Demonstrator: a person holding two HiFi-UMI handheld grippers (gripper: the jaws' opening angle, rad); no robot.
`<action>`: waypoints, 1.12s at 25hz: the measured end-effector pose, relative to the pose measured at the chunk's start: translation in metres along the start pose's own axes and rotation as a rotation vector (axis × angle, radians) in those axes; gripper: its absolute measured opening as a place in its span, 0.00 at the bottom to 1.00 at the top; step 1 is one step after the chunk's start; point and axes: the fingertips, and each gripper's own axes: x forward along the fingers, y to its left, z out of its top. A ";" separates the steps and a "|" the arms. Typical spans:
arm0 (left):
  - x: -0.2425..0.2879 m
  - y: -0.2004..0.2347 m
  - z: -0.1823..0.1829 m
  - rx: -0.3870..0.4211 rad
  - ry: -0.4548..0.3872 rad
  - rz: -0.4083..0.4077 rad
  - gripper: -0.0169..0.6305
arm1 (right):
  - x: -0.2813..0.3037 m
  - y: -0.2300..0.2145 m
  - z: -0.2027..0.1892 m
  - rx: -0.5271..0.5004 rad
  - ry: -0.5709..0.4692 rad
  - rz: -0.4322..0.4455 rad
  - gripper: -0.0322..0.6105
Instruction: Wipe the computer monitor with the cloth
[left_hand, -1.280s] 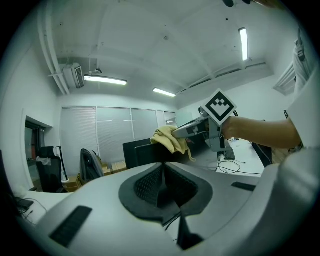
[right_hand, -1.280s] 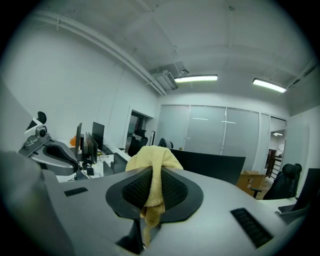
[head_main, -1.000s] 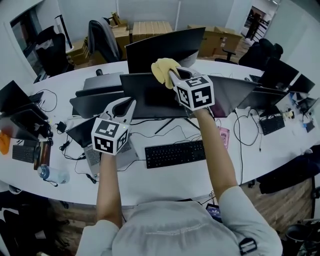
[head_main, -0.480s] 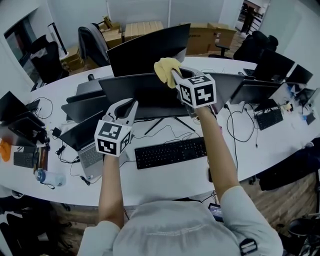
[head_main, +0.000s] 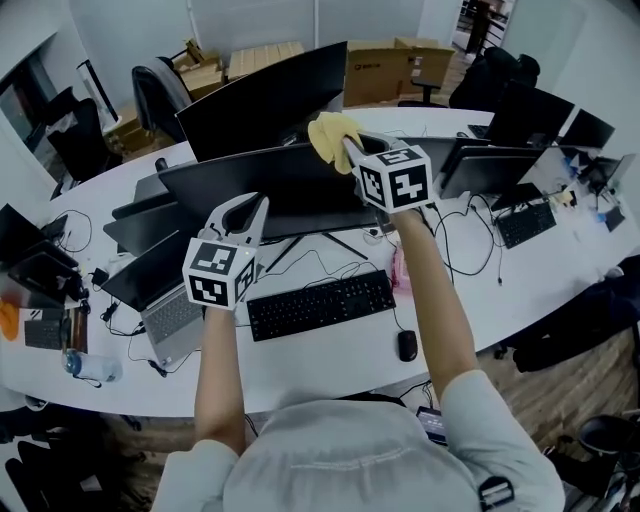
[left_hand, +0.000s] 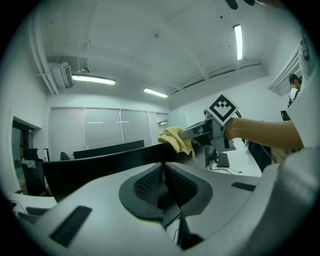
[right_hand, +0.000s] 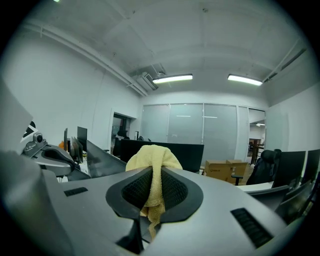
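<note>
Clamped on the cloth (head_main: 331, 131), your right gripper (head_main: 346, 148) has slid right along the monitor (head_main: 250, 188) top; left gripper (head_main: 254, 207) closed, empty; screen likely mostly unwiped.

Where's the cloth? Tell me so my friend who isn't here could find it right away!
Start at the long white table and find the wide dark monitor standing behind the black keyboard. At that monitor's top edge, the right gripper is shut on a crumpled cloth. It is the only soft yellow thing among all the black screens.
</note>
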 end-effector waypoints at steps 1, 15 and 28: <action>0.004 -0.005 0.001 -0.001 -0.001 -0.003 0.08 | -0.004 -0.007 -0.002 0.002 0.000 -0.006 0.14; 0.060 -0.066 0.011 0.008 -0.008 -0.051 0.08 | -0.047 -0.091 -0.024 0.006 -0.001 -0.072 0.14; 0.099 -0.113 0.011 0.010 -0.002 -0.089 0.08 | -0.088 -0.170 -0.044 0.011 -0.004 -0.152 0.14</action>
